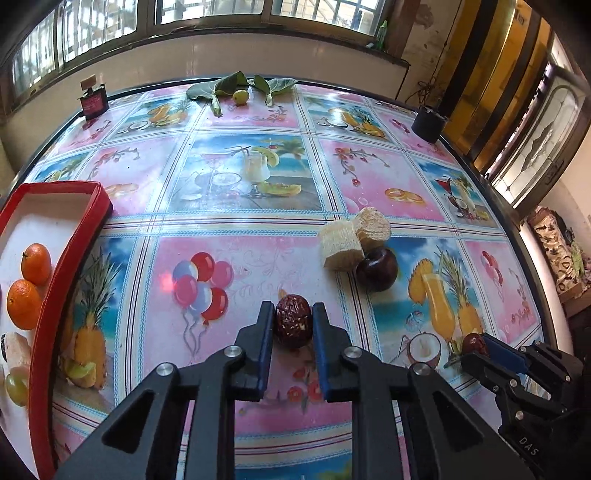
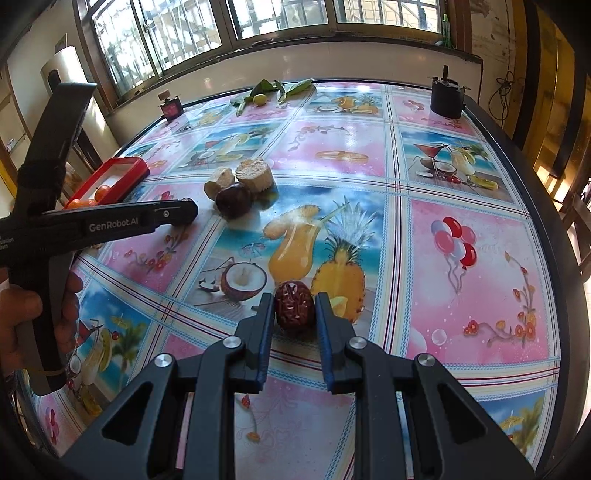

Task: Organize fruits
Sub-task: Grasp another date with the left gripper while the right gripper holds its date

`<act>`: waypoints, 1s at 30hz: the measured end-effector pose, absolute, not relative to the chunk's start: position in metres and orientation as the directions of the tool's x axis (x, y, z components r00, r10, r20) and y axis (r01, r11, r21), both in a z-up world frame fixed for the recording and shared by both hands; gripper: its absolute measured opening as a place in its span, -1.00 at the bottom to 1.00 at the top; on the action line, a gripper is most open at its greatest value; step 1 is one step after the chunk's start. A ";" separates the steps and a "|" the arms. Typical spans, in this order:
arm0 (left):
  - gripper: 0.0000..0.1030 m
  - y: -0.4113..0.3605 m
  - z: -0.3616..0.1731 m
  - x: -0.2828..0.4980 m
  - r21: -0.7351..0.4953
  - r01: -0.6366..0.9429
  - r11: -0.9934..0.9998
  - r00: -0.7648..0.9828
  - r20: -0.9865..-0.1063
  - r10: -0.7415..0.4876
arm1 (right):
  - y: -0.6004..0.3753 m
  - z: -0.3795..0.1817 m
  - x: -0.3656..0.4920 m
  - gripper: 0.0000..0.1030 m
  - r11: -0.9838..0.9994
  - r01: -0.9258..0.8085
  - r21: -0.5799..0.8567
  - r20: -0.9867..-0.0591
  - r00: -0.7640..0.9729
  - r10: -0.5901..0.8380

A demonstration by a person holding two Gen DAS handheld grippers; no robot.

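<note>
Fruit-print tablecloth (image 1: 236,258) (glossy) beneath barred windows (image 2: 258,18).

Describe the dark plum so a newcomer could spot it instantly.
On the picture-printed tablecloth, find the two pale cut sugarcane chunks near the middle. The round, glossy dark purple plum touches them on the near side, smooth-skinned unlike the wrinkled red dates.

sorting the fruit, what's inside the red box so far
The red box holds two oranges, a green grape and a pale chunk; its left part is out of frame.
</note>
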State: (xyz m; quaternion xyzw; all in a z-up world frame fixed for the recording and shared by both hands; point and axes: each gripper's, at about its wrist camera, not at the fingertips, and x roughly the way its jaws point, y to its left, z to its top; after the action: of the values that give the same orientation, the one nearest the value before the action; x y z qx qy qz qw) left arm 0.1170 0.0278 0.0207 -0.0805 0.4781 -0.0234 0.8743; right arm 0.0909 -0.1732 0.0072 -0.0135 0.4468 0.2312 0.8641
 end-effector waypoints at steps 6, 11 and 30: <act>-0.62 0.028 0.021 0.085 -0.146 -0.031 0.989 0.539 -0.836 -0.106 | -0.179 0.008 0.084 -0.54 0.902 -0.387 0.192 -0.782 0.494 0.379; -0.62 0.030 0.023 0.057 -0.145 -0.033 0.989 0.531 -0.841 -0.106 | -0.182 0.010 0.069 -0.54 0.911 -0.369 0.184 -0.790 0.497 0.361; -0.62 0.063 0.041 -0.014 -0.179 -0.024 0.984 0.535 -0.833 -0.139 | -0.157 0.011 0.008 -0.54 0.922 -0.332 0.199 -0.823 0.454 0.342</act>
State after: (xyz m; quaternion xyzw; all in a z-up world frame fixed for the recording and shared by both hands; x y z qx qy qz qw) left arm -0.0137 0.0632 0.0414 -0.0845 0.4811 -0.0330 0.8719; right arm 0.0081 -0.1574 0.0115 0.0048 0.4836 0.1976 0.8526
